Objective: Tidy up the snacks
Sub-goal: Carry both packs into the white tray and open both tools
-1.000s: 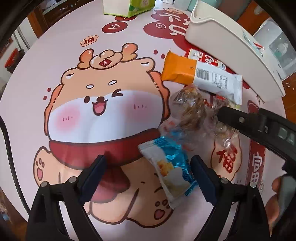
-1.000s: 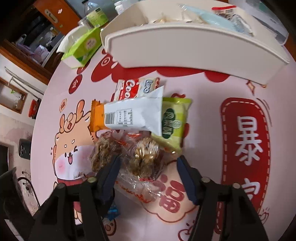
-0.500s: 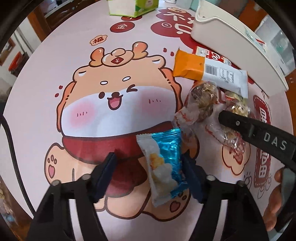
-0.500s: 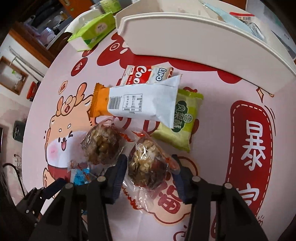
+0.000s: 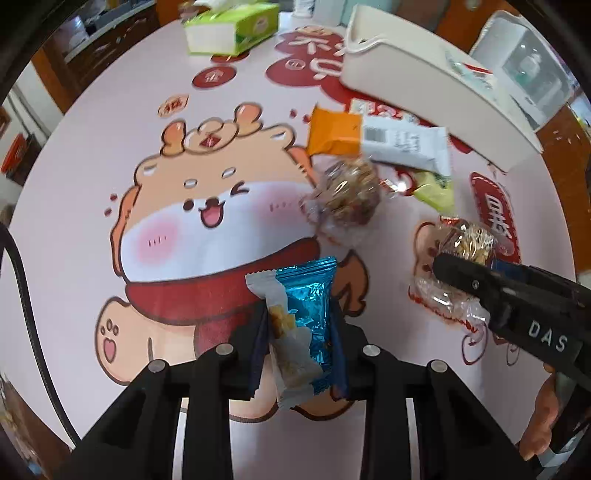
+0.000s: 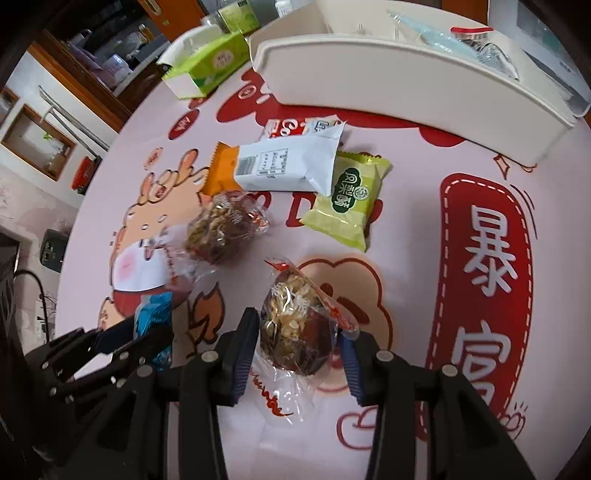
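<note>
My left gripper (image 5: 299,350) is shut on a blue and white snack packet (image 5: 303,328) and holds it above the table; it also shows in the right wrist view (image 6: 153,325). My right gripper (image 6: 299,354) is shut on a clear bag of nut candy (image 6: 295,328), also seen in the left wrist view (image 5: 461,254). A second clear nut candy bag (image 6: 221,232) lies on the table. An orange and white packet (image 6: 280,170), a green packet (image 6: 351,199) and a red and white packet (image 6: 295,127) lie near the white tray (image 6: 388,74).
The white tray holds several items at its far end (image 6: 476,44). A green tissue box (image 5: 232,26) stands at the table's far edge. A clear container (image 5: 528,70) stands behind the tray. The round table has a cartoon-printed cloth (image 5: 110,147).
Both grippers have closed: the left on the blue packet, the right on the nut candy bag. Both packets have lifted and drawn back from the pile.
</note>
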Demonstrator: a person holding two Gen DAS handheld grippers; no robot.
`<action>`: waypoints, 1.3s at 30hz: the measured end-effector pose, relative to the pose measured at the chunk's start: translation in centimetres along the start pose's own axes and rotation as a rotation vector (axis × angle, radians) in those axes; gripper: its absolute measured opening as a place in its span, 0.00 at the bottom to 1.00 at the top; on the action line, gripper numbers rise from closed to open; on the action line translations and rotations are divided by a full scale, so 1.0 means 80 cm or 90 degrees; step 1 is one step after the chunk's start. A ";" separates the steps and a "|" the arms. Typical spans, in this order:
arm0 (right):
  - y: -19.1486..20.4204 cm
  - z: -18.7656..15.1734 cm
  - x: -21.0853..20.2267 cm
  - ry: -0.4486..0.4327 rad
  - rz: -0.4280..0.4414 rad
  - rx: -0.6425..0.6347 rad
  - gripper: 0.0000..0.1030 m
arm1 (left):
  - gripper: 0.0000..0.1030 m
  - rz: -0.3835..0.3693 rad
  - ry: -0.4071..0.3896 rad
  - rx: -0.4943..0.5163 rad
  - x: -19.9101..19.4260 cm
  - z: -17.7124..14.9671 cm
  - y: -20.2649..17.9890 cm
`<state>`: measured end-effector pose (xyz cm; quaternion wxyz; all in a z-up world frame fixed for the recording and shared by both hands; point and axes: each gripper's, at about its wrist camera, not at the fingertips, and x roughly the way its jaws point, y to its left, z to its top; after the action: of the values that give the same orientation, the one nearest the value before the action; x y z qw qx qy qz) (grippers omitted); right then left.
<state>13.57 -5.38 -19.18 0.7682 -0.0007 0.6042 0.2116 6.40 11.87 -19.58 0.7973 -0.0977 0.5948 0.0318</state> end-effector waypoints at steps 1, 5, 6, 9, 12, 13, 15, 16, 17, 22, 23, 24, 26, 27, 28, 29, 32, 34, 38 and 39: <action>-0.001 -0.004 -0.007 -0.005 0.003 0.000 0.41 | 0.28 -0.002 -0.003 0.005 -0.006 0.002 -0.002; -0.005 -0.011 -0.033 -0.026 0.011 0.001 0.41 | 0.28 -0.004 -0.024 0.019 -0.030 0.019 -0.013; -0.006 -0.012 -0.039 -0.031 0.013 0.001 0.41 | 0.28 -0.006 -0.029 0.020 -0.033 0.024 -0.015; -0.011 -0.015 -0.062 -0.053 0.014 0.002 0.41 | 0.28 -0.011 -0.050 0.029 -0.058 0.042 -0.021; -0.016 -0.014 -0.084 -0.077 0.012 0.002 0.41 | 0.28 -0.013 -0.073 0.048 -0.084 0.060 -0.027; -0.018 -0.013 -0.094 -0.089 0.009 0.002 0.41 | 0.28 -0.013 -0.084 0.058 -0.093 0.067 -0.033; -0.022 -0.010 -0.107 -0.102 0.008 0.003 0.41 | 0.28 -0.011 -0.106 0.079 -0.111 0.084 -0.047; -0.025 -0.007 -0.116 -0.110 0.008 0.003 0.41 | 0.28 -0.010 -0.114 0.088 -0.118 0.090 -0.053; -0.028 -0.002 -0.127 -0.120 0.005 0.003 0.41 | 0.28 -0.008 -0.125 0.100 -0.130 0.099 -0.059; -0.042 0.028 -0.185 -0.185 -0.022 -0.007 0.41 | 0.28 -0.007 -0.183 0.143 -0.180 0.151 -0.084; -0.044 0.036 -0.195 -0.197 -0.030 -0.008 0.41 | 0.28 -0.007 -0.195 0.149 -0.189 0.163 -0.088; -0.047 0.044 -0.208 -0.213 -0.040 -0.010 0.41 | 0.28 -0.007 -0.205 0.156 -0.198 0.175 -0.093; -0.055 0.063 -0.237 -0.247 -0.061 -0.013 0.41 | 0.28 -0.005 -0.225 0.171 -0.216 0.201 -0.105; -0.059 0.071 -0.248 -0.261 -0.070 -0.014 0.41 | 0.28 -0.004 -0.235 0.181 -0.226 0.217 -0.111; -0.062 0.083 -0.264 -0.279 -0.083 -0.013 0.41 | 0.28 -0.004 -0.243 0.188 -0.233 0.228 -0.116; -0.066 0.092 -0.275 -0.292 -0.091 -0.012 0.42 | 0.28 -0.003 -0.251 0.195 -0.240 0.239 -0.121; -0.075 0.123 -0.309 -0.331 -0.123 -0.009 0.42 | 0.28 0.005 -0.283 0.220 -0.260 0.278 -0.139; -0.080 0.142 -0.326 -0.351 -0.138 -0.003 0.42 | 0.28 0.011 -0.305 0.237 -0.271 0.301 -0.153; -0.094 0.180 -0.353 -0.388 -0.160 0.020 0.42 | 0.28 0.015 -0.332 0.261 -0.279 0.342 -0.178; -0.098 0.189 -0.356 -0.393 -0.162 0.028 0.42 | 0.28 0.014 -0.334 0.264 -0.278 0.352 -0.183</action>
<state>25.05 -17.83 9.33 0.9351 0.0046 0.3425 0.0906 28.89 4.47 11.06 0.9257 0.0847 0.3641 -0.0570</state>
